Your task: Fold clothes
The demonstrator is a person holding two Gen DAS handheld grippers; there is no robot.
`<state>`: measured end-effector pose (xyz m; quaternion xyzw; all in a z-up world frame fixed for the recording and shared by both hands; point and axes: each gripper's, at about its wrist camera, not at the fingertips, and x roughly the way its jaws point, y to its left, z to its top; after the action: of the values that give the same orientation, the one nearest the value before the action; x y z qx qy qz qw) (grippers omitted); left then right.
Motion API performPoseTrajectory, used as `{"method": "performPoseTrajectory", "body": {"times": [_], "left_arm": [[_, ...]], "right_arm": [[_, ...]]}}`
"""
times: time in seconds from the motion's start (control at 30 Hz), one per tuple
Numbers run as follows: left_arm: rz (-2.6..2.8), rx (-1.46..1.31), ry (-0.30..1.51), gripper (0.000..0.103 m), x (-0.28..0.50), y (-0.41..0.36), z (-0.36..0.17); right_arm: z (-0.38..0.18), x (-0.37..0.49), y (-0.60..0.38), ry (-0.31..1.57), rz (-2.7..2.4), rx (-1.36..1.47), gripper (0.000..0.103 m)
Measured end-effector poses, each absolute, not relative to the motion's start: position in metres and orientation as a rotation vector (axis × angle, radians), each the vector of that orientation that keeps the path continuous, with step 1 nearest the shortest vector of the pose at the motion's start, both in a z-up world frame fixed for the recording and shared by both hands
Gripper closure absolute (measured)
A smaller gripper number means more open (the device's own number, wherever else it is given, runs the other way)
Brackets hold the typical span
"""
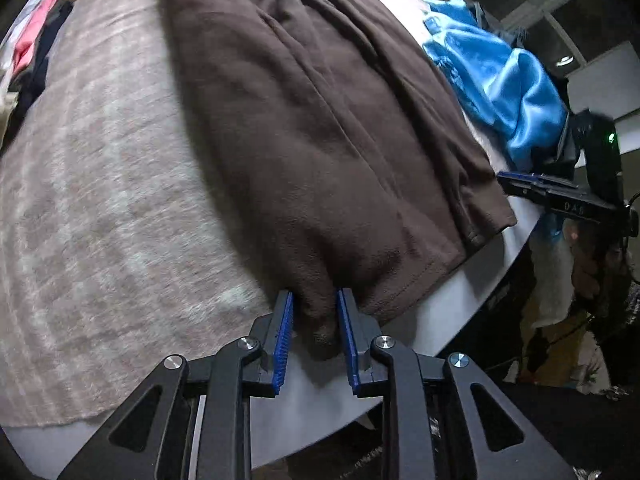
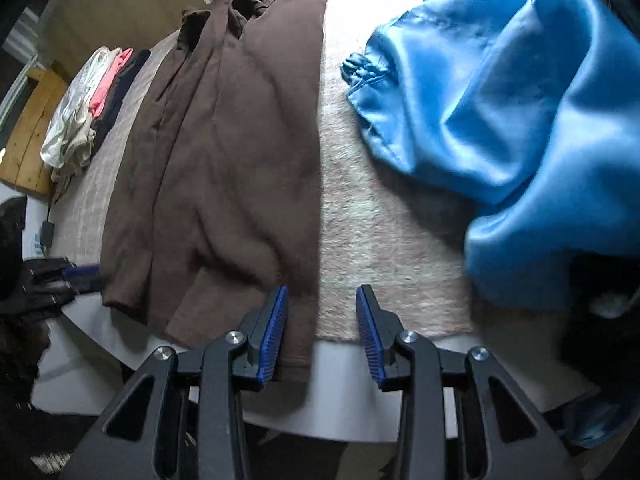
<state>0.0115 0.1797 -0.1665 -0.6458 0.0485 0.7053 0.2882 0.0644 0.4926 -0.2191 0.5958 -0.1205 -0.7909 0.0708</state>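
One soft brown garment (image 1: pixel 320 128) lies flat; left gripper (image 1: pixel 315 328) pinches its hem. Right gripper (image 2: pixel 322 328) fingers apart, empty. One glossy blue garment (image 2: pixel 520 100), crumpled.

The left gripper (image 1: pixel 314 334) is built of matte black linkage arms with triangular cut-outs, joined by round silver screws. Each of its fingers (image 1: pixel 282 340) carries a ribbed blue pad. The right gripper (image 2: pixel 322 334) has the same black arms, silver screws and blue ribbed pads (image 2: pixel 370 336). From the left wrist view, the right gripper's black body shows white markings (too blurred to read) and, above these, a small green light.
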Motion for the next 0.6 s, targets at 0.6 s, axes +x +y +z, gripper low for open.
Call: {"method": "performPoseTrajectory", "body": {"times": [0.6], "left_arm": [[1.891,-1.762,0.136,0.058,0.024,0.195,-0.162]], "right_arm": [[-0.221,0.075,0.487,-0.386,-2.199,1.750,0.062]]}}
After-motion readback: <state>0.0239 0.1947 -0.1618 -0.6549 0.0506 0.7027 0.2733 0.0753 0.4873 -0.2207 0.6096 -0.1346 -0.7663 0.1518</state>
